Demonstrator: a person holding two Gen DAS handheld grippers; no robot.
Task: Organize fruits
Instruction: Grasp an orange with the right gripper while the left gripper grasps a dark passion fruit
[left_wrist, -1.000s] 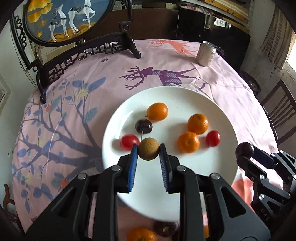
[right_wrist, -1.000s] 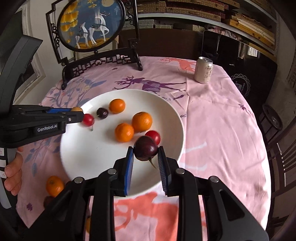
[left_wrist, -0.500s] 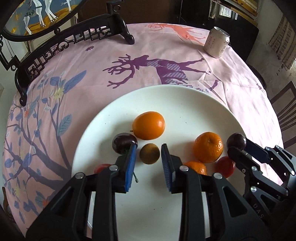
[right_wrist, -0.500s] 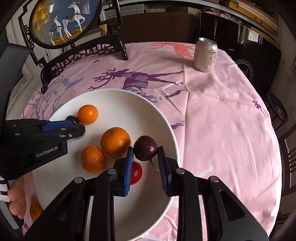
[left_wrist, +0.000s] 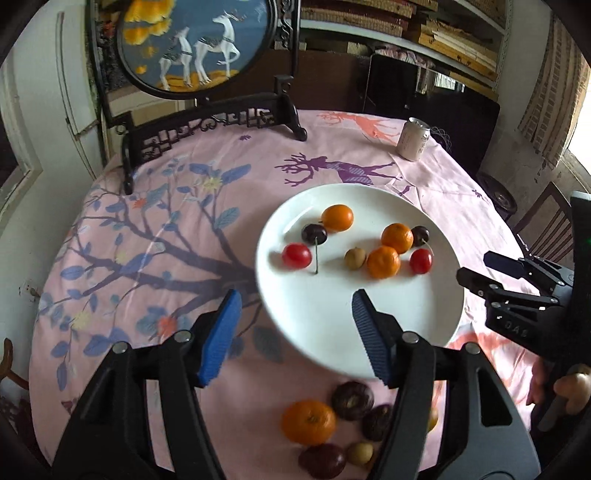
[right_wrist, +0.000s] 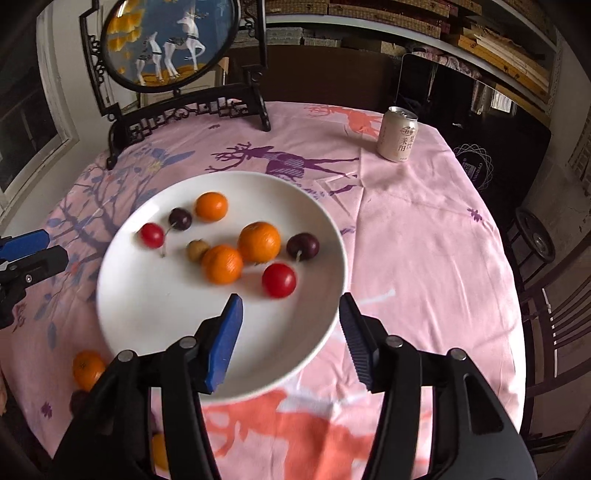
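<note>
The white plate (right_wrist: 122, 295) sat near the middle of the pink tablecloth (right_wrist: 424, 258), and everything else is placed from it. On the plate lay eight fruits. Toward its far side was a small orange (right_wrist: 211, 206) with a dark cherry (right_wrist: 180, 219) just beside it and a red cherry tomato (right_wrist: 151, 235) next to that. Nearer the plate's middle, a brown longan (right_wrist: 197, 250) touched one of two oranges (right_wrist: 221, 264) lying side by side, the other (right_wrist: 259, 242) a little farther back. To the right of those oranges rested a dark plum (right_wrist: 303, 246), and in front of it a second red tomato (right_wrist: 279, 280).

The right gripper (right_wrist: 291, 328) hovered over the plate's near right edge. Its jaws had just been opening and stood apart with nothing between them. The left gripper (left_wrist: 295, 332) hung over the plate's near left edge. Its jaws too had just been opening, and they gaped wide and empty, with only cloth and plate rim showing between the blue pads (left_wrist: 218, 336).

Off the plate, on the cloth in front of its near edge, more fruit waited: an orange (left_wrist: 308, 422), several dark round fruits (left_wrist: 352, 400) and a small longan (left_wrist: 360, 454), bunched close together.

Behind the plate stood a round deer picture (left_wrist: 192, 44) in a black carved stand. A drink can (right_wrist: 397, 134) stood upright well beyond the plate's far right.
</note>
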